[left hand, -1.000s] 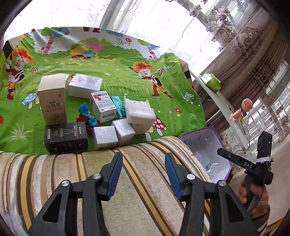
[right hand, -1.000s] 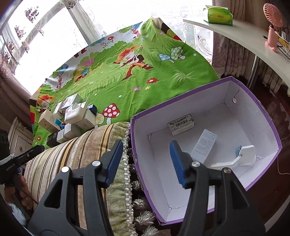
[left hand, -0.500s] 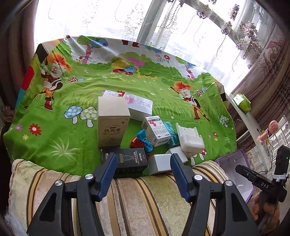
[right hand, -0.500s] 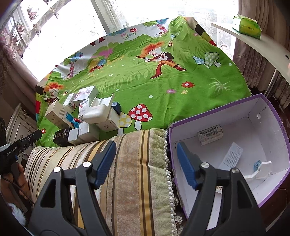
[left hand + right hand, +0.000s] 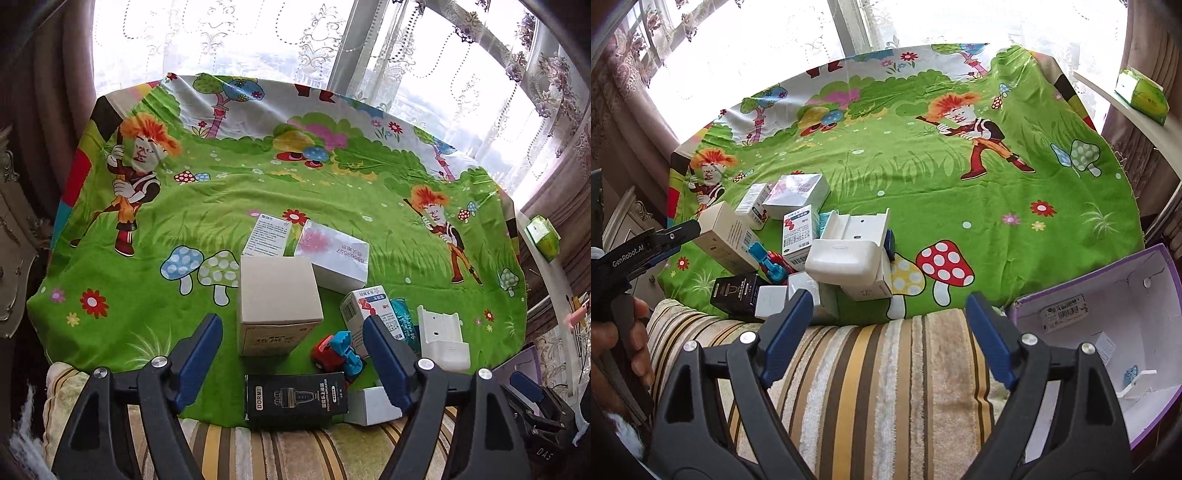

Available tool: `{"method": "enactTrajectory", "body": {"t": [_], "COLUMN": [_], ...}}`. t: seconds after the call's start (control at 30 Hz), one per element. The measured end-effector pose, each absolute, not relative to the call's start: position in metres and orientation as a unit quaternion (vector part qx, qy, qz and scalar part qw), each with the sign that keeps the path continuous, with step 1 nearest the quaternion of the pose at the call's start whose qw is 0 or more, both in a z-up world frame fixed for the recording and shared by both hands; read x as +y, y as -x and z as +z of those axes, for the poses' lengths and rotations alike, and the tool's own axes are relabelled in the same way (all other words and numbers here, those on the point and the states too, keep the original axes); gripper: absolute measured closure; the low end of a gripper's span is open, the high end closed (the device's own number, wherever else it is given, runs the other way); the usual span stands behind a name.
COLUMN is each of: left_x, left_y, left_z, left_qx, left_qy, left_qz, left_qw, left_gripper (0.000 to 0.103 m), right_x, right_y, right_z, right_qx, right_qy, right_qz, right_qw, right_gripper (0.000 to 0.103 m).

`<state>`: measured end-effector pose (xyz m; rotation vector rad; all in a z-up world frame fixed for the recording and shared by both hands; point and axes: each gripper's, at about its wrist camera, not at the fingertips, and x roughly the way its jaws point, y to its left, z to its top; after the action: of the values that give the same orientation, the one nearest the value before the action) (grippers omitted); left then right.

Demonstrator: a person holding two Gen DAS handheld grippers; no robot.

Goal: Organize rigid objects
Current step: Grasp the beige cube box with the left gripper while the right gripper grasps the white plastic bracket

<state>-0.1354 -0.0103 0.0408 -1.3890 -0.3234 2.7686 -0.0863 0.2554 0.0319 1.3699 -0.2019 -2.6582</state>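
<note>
Hovering with both tongs empty: left tongs (image 5: 291,354) spread wide, jaws just been opening with nothing pressed between the pads, only the view of the pile beyond; right tongs (image 5: 888,332) wider yet, likewise just been opening, over the striped cushion (image 5: 871,376) with nothing between. Ahead of the left tongs, crowded on the green sheet (image 5: 147,229): tall beige box (image 5: 277,295) straight beyond the gap, black box (image 5: 295,397) nearest and low, toy truck (image 5: 338,350) just inside the right finger, medicine box (image 5: 364,304) behind it, white holder (image 5: 441,339) outside that finger. Purple bin (image 5: 1108,332) off to the right of the right tongs, already holding a few items. Likely trouble: closing on the black box could catch the truck or the small white box (image 5: 373,404) touching it; nudging the upright beige box could tip it onto its neighbours; slick cardboard could slip from a shallow pinch; both tongs reaching into one tight cluster could collide.
</note>
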Motion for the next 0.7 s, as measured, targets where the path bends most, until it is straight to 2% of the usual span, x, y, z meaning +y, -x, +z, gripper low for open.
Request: {"method": "enactTrajectory", "body": {"t": [0.5, 0.6, 0.67, 0.7], "left_x": [-0.012, -0.013, -0.013, -0.014], "left_y": [0.163, 0.164, 0.165, 0.165], "left_z": [0.019, 0.015, 0.014, 0.013], "left_qx": [-0.074, -0.069, -0.065, -0.065], "left_qy": [0.472, 0.475, 0.479, 0.48], "left_qz": [0.879, 0.877, 0.875, 0.875], "left_qw": [-0.021, -0.023, -0.024, -0.024], "left_gripper": [0.025, 0.035, 0.049, 0.049], "right_x": [0.207, 0.204, 0.203, 0.202], "right_y": [0.132, 0.141, 0.145, 0.147], "right_z": [0.012, 0.006, 0.002, 0.001], "right_qx": [-0.01, -0.004, -0.001, 0.001], "right_qy": [-0.481, -0.491, -0.495, -0.495], "right_qz": [-0.875, -0.87, -0.868, -0.868], "right_qw": [0.05, 0.041, 0.038, 0.038], "right_gripper": [0.013, 0.013, 0.013, 0.013]}}
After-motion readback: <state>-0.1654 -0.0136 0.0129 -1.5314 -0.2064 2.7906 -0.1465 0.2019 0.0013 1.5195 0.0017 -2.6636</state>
